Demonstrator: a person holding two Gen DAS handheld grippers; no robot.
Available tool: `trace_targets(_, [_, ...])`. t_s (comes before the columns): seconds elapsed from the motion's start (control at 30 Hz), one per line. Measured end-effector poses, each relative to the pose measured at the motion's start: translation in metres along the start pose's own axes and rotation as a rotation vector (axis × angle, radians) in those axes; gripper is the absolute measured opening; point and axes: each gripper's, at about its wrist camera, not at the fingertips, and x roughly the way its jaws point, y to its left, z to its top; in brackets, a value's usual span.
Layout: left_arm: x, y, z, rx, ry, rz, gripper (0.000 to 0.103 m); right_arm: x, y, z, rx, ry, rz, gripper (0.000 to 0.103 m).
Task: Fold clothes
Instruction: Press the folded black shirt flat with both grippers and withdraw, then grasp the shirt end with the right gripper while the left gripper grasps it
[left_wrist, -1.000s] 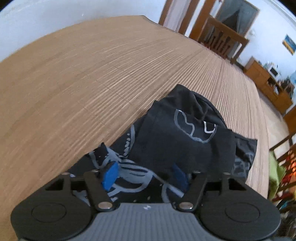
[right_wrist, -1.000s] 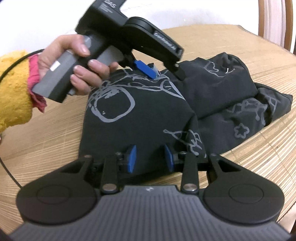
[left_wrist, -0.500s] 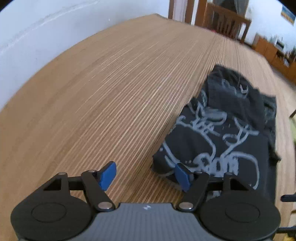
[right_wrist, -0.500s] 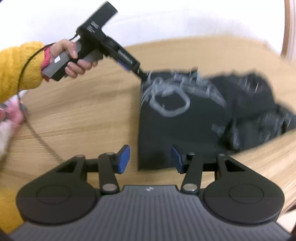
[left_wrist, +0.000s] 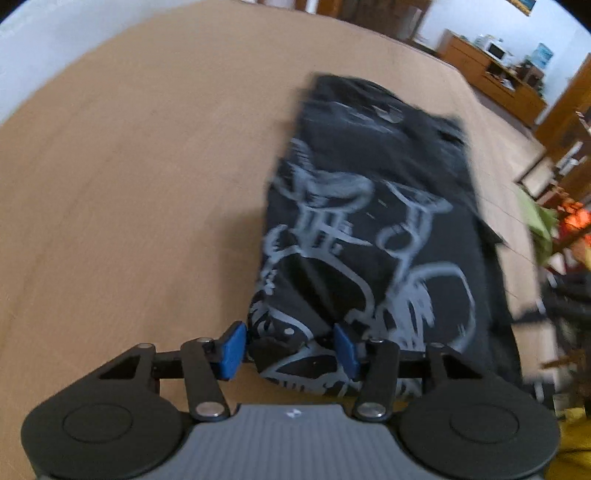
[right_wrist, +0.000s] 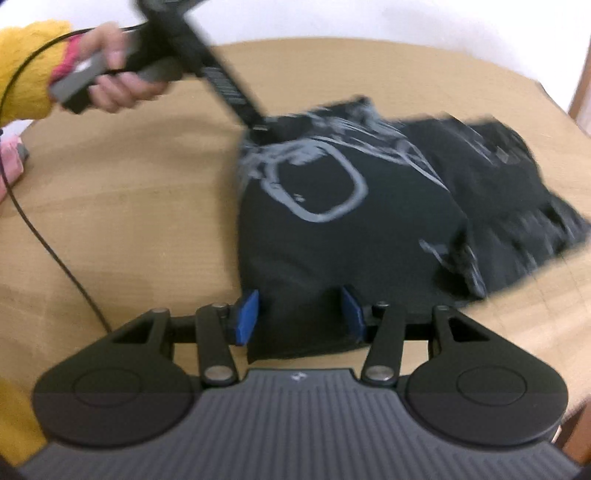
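A black garment (left_wrist: 369, 221) with a grey line print lies partly folded on the wooden table (left_wrist: 129, 184). My left gripper (left_wrist: 290, 349) points down at its near corner. The jaws are closing with bunched cloth between them; the right pad touches it and a gap shows at the left pad. In the right wrist view the garment (right_wrist: 332, 221) spreads to the right, and my right gripper (right_wrist: 299, 314) straddles its near edge, jaws apart over flat cloth. The left gripper (right_wrist: 260, 129) shows there at the far corner, held by a hand (right_wrist: 110, 77).
A black cable (right_wrist: 48, 251) runs over the table (right_wrist: 129, 221) on the left, below a yellow sleeve (right_wrist: 22, 74). Something pink (right_wrist: 11, 158) lies at the left edge. Wooden furniture (left_wrist: 495, 81) and green and orange items (left_wrist: 543, 221) stand beyond the table's right edge.
My left gripper swung off the garment over bare table, then came back onto its corner with narrower jaws. My right gripper's jaws widened and now straddle the garment's near edge.
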Motion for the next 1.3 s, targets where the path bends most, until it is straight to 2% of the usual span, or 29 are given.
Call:
trace_targets(0.13, [-0.005, -0.050, -0.032, 0.040, 0.010, -0.077, 0.056, -0.031, -0.023, -0.025, 0.006, 0.036, -0.081, 0.051])
trace_targets(0.2, [-0.008, -0.073, -0.046, 0.056, 0.001, -0.077, 0.056, -0.046, -0.035, -0.037, 0.048, 0.034, -0.138, 0.051])
trace_targets(0.3, [-0.019, -0.093, -0.063, 0.049, -0.034, -0.008, 0.058, -0.069, -0.051, -0.051, 0.145, -0.007, -0.164, 0.052])
trace_targets(0.33, [-0.023, -0.098, -0.068, 0.045, -0.046, 0.019, 0.059, -0.074, -0.054, -0.055, 0.189, -0.022, -0.156, 0.052])
trace_targets(0.43, [-0.033, -0.105, -0.082, 0.014, -0.056, 0.037, 0.062, -0.083, -0.057, -0.069, 0.249, -0.039, -0.107, 0.054])
trace_targets(0.57, [-0.027, -0.114, -0.094, -0.004, -0.076, 0.119, 0.063, -0.067, -0.036, -0.079, 0.171, -0.029, -0.121, 0.054])
trace_targets(0.67, [-0.016, -0.116, -0.094, -0.022, -0.097, 0.144, 0.063, -0.057, -0.026, -0.082, 0.156, -0.041, -0.131, 0.054])
trace_targets(0.83, [-0.001, -0.134, -0.090, 0.070, -0.149, 0.199, 0.067, -0.049, -0.021, -0.083, 0.180, -0.093, -0.145, 0.055])
trace_targets(0.9, [-0.002, -0.136, -0.089, 0.076, -0.168, 0.204, 0.061, -0.046, -0.023, -0.084, 0.208, -0.119, -0.159, 0.055])
trace_targets(0.97, [-0.005, -0.137, -0.090, 0.079, -0.172, 0.211, 0.049, -0.045, -0.023, -0.083, 0.221, -0.138, -0.178, 0.051])
trace_targets(1.03, [-0.009, -0.140, -0.093, 0.082, -0.170, 0.207, 0.039, -0.047, -0.022, -0.082, 0.227, -0.151, -0.189, 0.032])
trace_targets(1.07, [-0.014, -0.139, -0.097, 0.084, -0.168, 0.196, 0.031, -0.050, -0.023, -0.082, 0.251, -0.163, -0.189, 0.027])
trace_targets(1.1, [-0.020, -0.137, -0.100, 0.085, -0.163, 0.175, 0.028, -0.055, -0.026, -0.083, 0.288, -0.176, -0.203, 0.023])
trace_targets(1.17, [-0.029, -0.137, -0.109, 0.087, -0.153, 0.160, 0.029, -0.064, -0.036, -0.087, 0.361, -0.202, -0.242, 0.022])
trace_targets(1.23, [-0.032, -0.139, -0.115, 0.087, -0.155, 0.174, 0.029, -0.070, -0.043, -0.092, 0.381, -0.194, -0.259, 0.023])
trace_targets(1.3, [-0.033, -0.139, -0.116, 0.077, -0.167, 0.178, 0.029, -0.072, -0.046, -0.094, 0.364, -0.159, -0.235, 0.024])
